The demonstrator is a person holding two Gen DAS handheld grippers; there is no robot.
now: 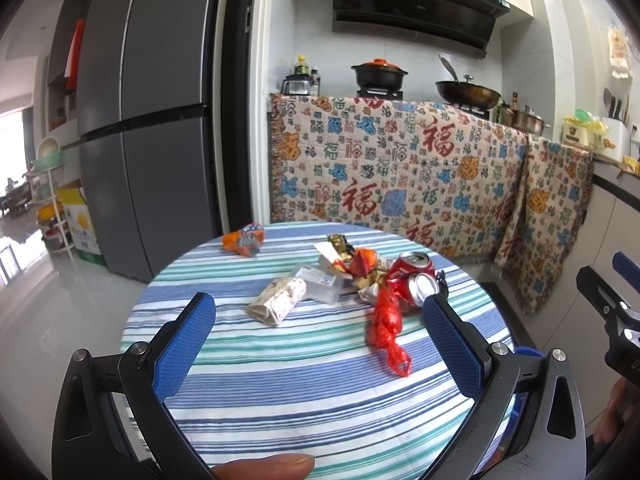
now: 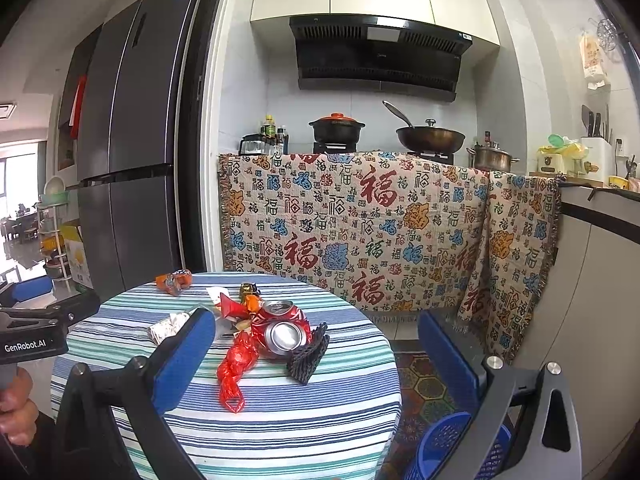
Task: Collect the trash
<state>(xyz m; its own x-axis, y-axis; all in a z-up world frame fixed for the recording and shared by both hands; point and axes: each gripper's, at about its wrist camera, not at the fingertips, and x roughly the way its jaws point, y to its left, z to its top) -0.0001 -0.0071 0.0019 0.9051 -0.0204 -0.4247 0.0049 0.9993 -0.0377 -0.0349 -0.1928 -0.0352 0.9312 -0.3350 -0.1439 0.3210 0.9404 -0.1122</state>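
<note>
Two grippers, left gripper (image 1: 320, 328) and right gripper (image 2: 316, 344), both with fingers wide apart, holding nothing. Trash cluster mid-surface beyond fingertips: crushed red cans (image 2: 282, 326), red mesh bag (image 1: 386, 326), crumpled paper wrapper (image 1: 276, 300), clear plastic box (image 1: 320, 282). Orange wrapper (image 1: 244, 240) apart at far edge. Round striped surface (image 1: 280, 392); near half bare. Blue basket (image 2: 448, 444) on floor at right. Fridge (image 1: 152, 120) at left, patterned cloth (image 2: 360, 224) over kitchen counter behind.

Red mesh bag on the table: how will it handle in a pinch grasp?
The red mesh bag looks floppy: it lies twisted and limp, so it will probably dangle. Likely light, being thin netting. Its far end touches the crushed cans, so lifting may nudge them.
</note>
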